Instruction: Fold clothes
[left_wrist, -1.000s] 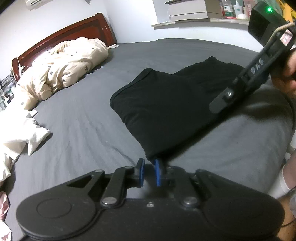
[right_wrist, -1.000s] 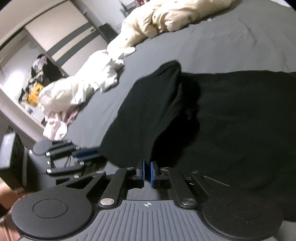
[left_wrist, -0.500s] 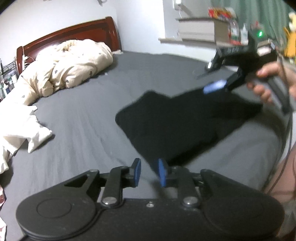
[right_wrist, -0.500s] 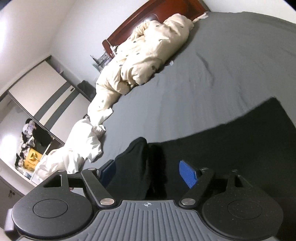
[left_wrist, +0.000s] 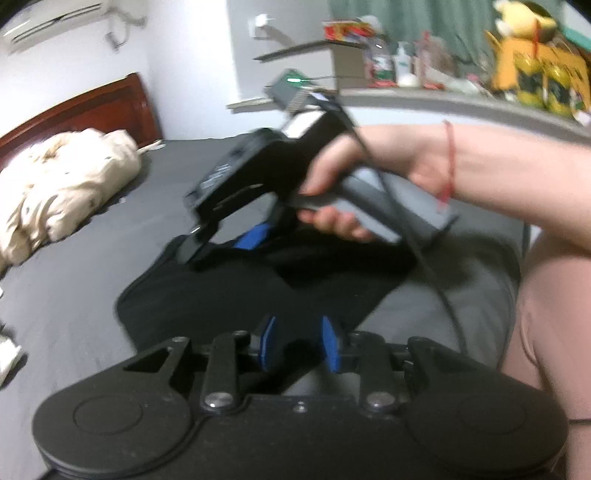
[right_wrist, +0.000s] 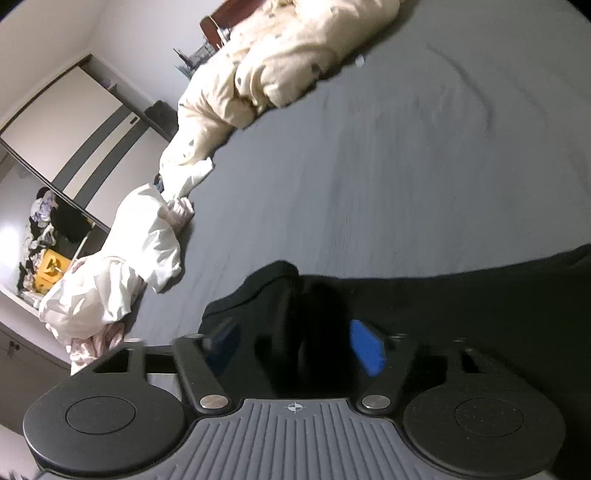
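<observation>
Two grippers work over a black garment (left_wrist: 229, 295) on a grey bed (left_wrist: 74, 273). The left gripper (left_wrist: 298, 347) has just been opening, its fingers spread with cloth just ahead. The right gripper (right_wrist: 295, 343) has just been closing, fingers apart around a raised fold.

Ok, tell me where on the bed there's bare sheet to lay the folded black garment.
The widest bare patch of grey sheet lies between the black garment and the cream duvet. It is crowded along the white clothes pile at the bed's edge, and where the right gripper hangs over the garment's near end.
</observation>
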